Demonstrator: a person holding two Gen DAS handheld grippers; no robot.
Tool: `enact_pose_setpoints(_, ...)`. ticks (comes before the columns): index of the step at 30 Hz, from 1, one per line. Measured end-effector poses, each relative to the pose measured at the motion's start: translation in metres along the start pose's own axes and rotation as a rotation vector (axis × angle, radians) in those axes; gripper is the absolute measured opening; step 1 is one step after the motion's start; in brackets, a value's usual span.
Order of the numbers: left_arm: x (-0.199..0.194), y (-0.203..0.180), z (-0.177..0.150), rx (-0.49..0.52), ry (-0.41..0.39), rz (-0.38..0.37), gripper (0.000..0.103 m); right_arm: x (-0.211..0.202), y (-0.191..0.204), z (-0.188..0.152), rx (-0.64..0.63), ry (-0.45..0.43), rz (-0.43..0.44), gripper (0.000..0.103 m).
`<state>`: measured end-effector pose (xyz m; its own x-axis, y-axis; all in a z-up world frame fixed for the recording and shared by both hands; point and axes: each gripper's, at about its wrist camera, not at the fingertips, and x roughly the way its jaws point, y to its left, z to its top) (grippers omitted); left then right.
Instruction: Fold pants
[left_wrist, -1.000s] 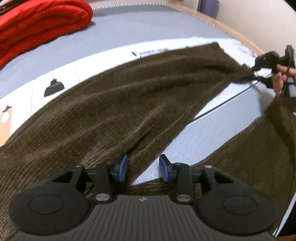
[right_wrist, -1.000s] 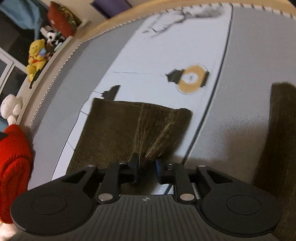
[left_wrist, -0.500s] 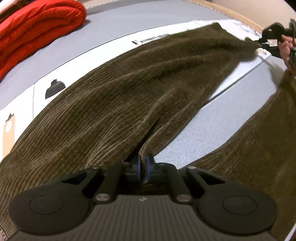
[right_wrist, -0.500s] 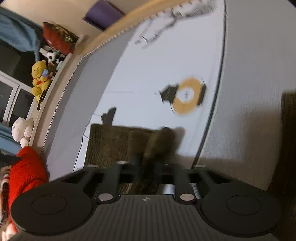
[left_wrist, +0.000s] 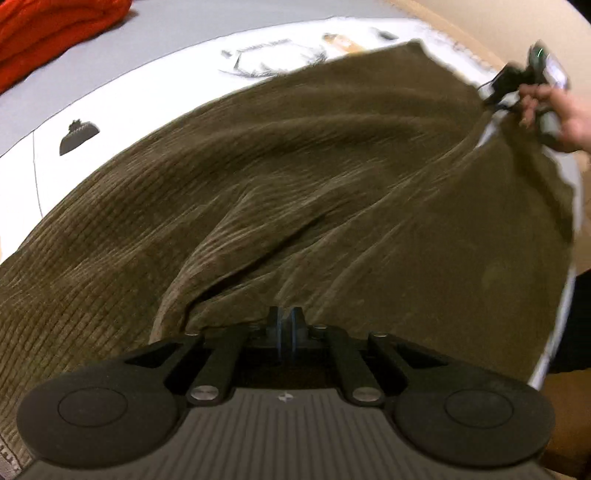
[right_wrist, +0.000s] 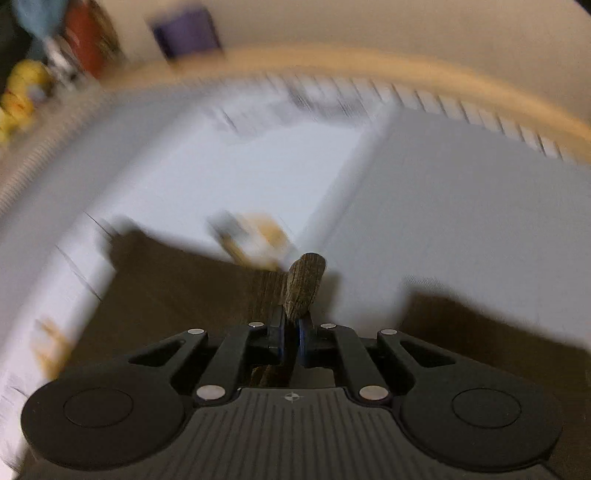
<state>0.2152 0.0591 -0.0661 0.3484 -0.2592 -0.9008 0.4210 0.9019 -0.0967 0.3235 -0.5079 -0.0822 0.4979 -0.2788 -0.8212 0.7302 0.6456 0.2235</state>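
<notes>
Left wrist view: dark olive-brown corduroy pants fill most of the frame, lying rumpled across a grey and white surface. The left tool sits low at the near edge of the pants, its fingers pressed together with the fabric bunched right at their tips. Beyond the far right corner of the pants, a bare hand grips the right tool, which pinches that corner and lifts it into a taut ridge. A red blanket lies beyond the far left side of the pants.

Right wrist view, heavily blurred: the right tool points forward, its fingers clamped on a folded tab of the pants that stands up between them. More pants fabric spreads to the left of the tab and to its right. Stuffed toys show far to the left of the tab.
</notes>
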Motion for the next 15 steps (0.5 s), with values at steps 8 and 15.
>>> enact_pose_setpoints(8, -0.019, 0.061, -0.024, -0.268, -0.023, 0.061, 0.021, -0.058, 0.003, 0.004, -0.047, -0.159, 0.105, 0.022)
enact_pose_setpoints(15, -0.05, 0.082, -0.038, -0.342, -0.028, 0.11, 0.018, -0.153, 0.037, 0.001, -0.123, -0.205, 0.368, 0.026)
